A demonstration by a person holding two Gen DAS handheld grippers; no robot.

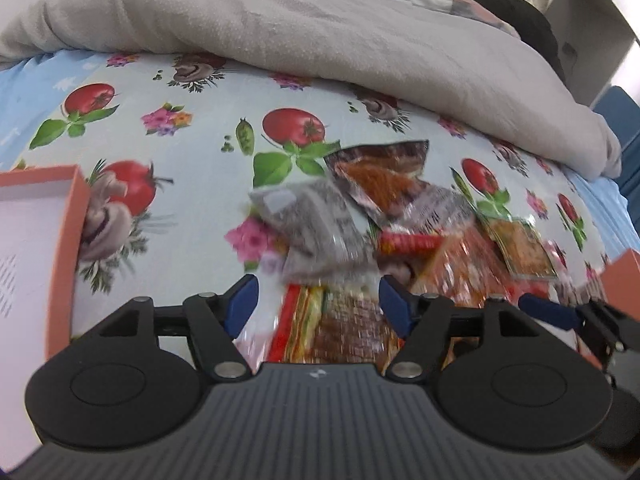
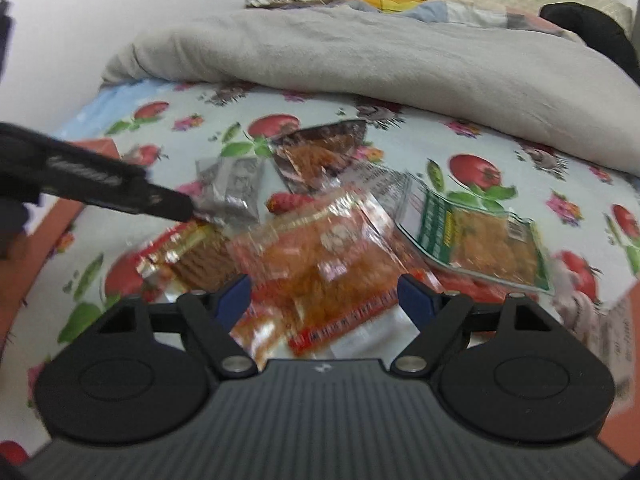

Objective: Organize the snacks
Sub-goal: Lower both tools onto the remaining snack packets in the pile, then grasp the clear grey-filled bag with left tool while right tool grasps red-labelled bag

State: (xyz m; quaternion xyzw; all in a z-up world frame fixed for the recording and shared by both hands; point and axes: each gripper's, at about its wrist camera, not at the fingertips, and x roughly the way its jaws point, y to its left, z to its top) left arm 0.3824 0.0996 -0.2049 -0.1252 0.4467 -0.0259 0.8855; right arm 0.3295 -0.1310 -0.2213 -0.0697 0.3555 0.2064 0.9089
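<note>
A heap of snack packets lies on a tomato-print cloth [image 1: 192,152]. My left gripper [image 1: 318,301] hovers open over the heap's near-left side, with a silver packet [image 1: 320,224] and a red and brown packet [image 1: 340,328] showing between its blue pads, which do not press on either. My right gripper [image 2: 325,296] is open above a clear orange-red packet [image 2: 320,256]. To the right of that packet lies a green-edged packet [image 2: 480,240], and a dark brown packet [image 2: 320,152] lies further back. In the right wrist view the left gripper's black finger [image 2: 160,200] reaches to the silver packet [image 2: 232,188].
An open orange box with a white inside [image 1: 60,240] stands at the left. Another orange box edge [image 1: 620,276] is at the right. A bulky grey blanket [image 1: 320,32] lies behind the cloth. A black item [image 1: 516,12] and a white carton [image 1: 592,28] are at the back right.
</note>
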